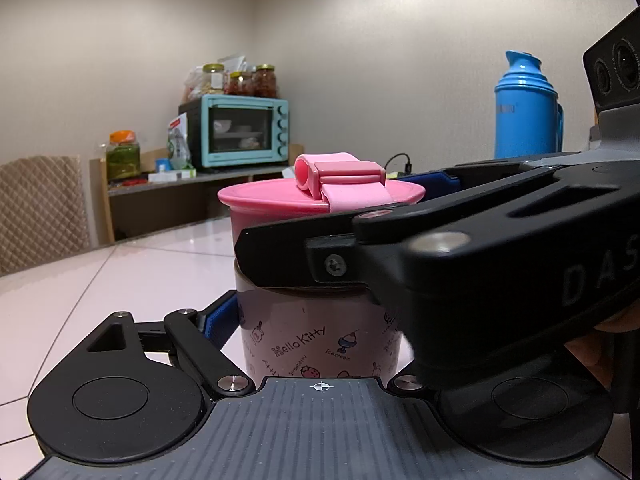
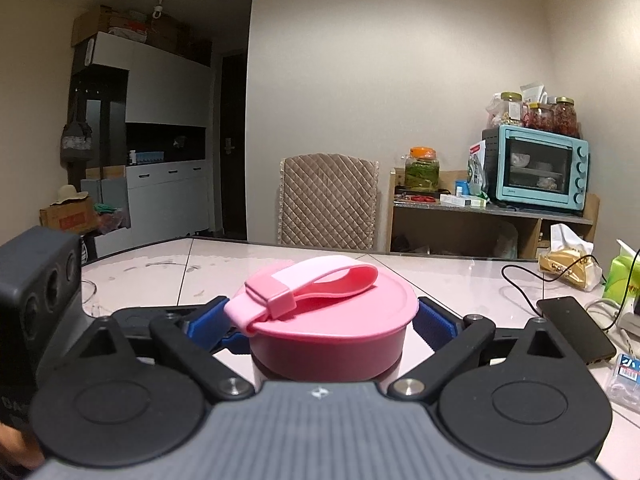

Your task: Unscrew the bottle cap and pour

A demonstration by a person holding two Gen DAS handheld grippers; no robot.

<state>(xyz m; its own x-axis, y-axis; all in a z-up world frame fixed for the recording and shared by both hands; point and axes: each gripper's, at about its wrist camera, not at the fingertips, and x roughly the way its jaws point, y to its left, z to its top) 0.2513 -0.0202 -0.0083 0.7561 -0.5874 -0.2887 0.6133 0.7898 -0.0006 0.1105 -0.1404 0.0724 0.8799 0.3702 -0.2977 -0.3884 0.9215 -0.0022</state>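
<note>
Pink cap [image 2: 332,320] sits between our right gripper's [image 2: 324,324] blue pads [image 2: 434,322], jaws apart around it, while our left gripper [image 1: 316,320] is clamped on the bottle [image 1: 316,336] standing on the worktop [image 1: 120,280].

Home dining room, teal toaster oven [image 2: 536,168], pickle jars [image 2: 422,168], quilted chair [image 2: 328,200], glossy table [image 2: 280,256]

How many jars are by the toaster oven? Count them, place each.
4. Three stand in a row atop the teal oven: left jar, middle jar, right jar. The orange-lidded jar stands on the shelf left of it. Bags may hide more.
</note>
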